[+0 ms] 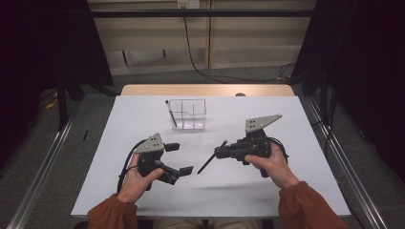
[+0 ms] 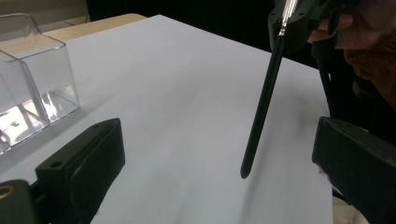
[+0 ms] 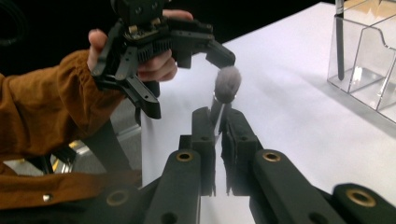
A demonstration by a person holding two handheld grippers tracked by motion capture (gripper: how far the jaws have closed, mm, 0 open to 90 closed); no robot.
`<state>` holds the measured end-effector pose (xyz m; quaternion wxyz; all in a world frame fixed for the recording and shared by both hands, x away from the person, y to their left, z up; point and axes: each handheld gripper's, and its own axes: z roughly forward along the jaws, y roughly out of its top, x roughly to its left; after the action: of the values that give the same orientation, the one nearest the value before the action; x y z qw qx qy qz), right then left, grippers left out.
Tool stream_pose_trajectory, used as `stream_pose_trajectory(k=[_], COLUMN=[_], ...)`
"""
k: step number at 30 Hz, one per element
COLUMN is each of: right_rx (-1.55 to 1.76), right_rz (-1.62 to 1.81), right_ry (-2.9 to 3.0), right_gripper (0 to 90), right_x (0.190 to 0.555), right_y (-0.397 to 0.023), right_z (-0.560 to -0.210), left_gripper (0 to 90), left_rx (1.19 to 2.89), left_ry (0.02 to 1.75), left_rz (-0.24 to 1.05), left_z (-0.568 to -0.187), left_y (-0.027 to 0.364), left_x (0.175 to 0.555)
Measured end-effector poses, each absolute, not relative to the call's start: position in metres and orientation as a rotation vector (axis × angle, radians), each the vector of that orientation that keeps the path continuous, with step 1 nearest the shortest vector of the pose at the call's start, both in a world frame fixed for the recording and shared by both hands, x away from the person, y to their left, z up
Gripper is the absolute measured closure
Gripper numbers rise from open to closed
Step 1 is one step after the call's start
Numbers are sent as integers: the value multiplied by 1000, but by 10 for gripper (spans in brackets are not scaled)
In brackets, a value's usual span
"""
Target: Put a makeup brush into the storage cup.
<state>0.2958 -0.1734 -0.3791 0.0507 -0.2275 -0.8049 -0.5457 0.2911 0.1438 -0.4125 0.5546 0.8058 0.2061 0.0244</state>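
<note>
My right gripper [image 1: 220,152] is shut on a makeup brush [image 1: 209,161], gripping it near the ferrule. The black handle [image 2: 264,102] slants down toward the white table without touching it. The grey fluffy head [image 3: 227,84] sticks up just past the shut jaws of the right gripper [image 3: 218,116]. My left gripper [image 1: 179,159] hovers a little to the left, open with nothing between its fingers. In the left gripper view the handle tip hangs between the wide jaws of the left gripper [image 2: 217,135], clear of both. A clear divided organizer [image 1: 187,114] stands at the back centre with a second dark-handled brush [image 1: 170,113] leaning in its left compartment.
The white table top [image 1: 286,124] ends close to the person's body, and a wooden edge [image 1: 205,89] shows behind it. Metal rails run along the floor on both sides. A cable trails across the floor at the back.
</note>
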Motion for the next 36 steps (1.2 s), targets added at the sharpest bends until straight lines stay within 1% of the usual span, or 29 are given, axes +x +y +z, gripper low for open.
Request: stream_pose_trajectory(k=[5,12,15,27,36], right_rx=[-676,-655,-650,-632,-629], right_rz=[-1645,-1526,-1489,-1331,-1217], right_ry=[-2457,-2532,-2557,-2671,-2716], right_gripper=[841,840,840,840,840], right_x=[299,303,305,314,318], right_y=[-170,-163,-161,-147,-138], right_z=[-377,-368,-364,-354,-353], left_gripper=[26,33,40,42,51], left_rx=[1928,1931,1931,1923,1934], left_ry=[482,490,497,499,464], left_rz=[83,96,130,98,89], left_z=[-412,-412,-412,-413,-416], left_y=[140,136,136,132,126], left_x=[292,293,293,292,290])
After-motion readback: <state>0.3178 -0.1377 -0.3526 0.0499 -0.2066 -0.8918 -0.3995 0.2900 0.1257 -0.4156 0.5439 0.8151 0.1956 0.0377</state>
